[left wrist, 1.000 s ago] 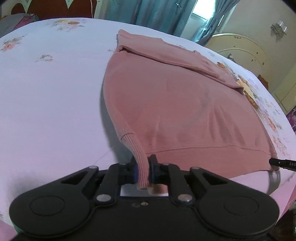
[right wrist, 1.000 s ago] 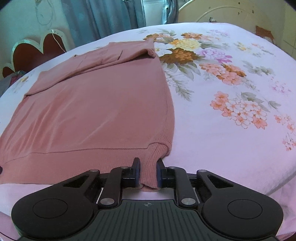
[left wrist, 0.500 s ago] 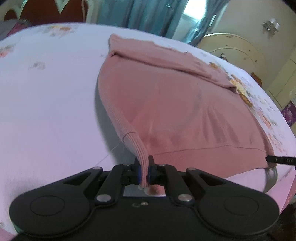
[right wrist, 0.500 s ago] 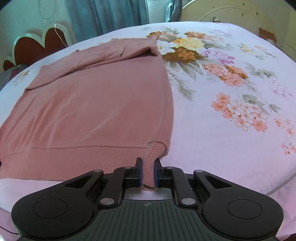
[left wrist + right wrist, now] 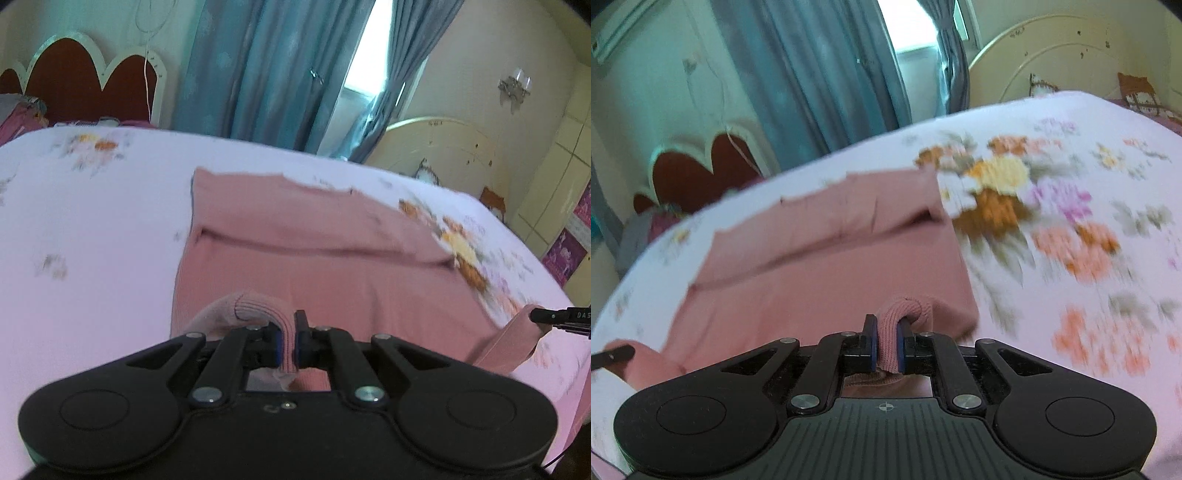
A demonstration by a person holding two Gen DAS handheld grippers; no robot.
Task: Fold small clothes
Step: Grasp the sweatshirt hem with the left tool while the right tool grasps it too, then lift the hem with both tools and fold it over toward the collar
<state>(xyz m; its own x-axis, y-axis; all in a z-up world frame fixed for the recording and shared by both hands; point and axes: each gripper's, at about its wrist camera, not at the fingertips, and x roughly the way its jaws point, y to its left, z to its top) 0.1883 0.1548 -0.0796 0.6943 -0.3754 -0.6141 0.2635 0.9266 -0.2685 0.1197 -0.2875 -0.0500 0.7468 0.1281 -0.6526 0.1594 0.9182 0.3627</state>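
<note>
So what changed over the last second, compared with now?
Both grippers, left and right, lifted the ribbed hem corners of the pink sweater off the floral bedsheet and carried them forward toward the folded sleeves. The hem now bunches above the body. Both grips stayed clamped; the far part of the sweater stayed flat.

Pink knit sweater (image 5: 332, 266), hem corners pinched and lifted

Ribbed hem corner bunched between left gripper (image 5: 287, 345) pads, other hem corner between right gripper (image 5: 886, 347) pads; both corners raised off floral bedsheet (image 5: 92, 240). Body lies flat ahead of tongs, sleeve folded across far end. Blurred.
</note>
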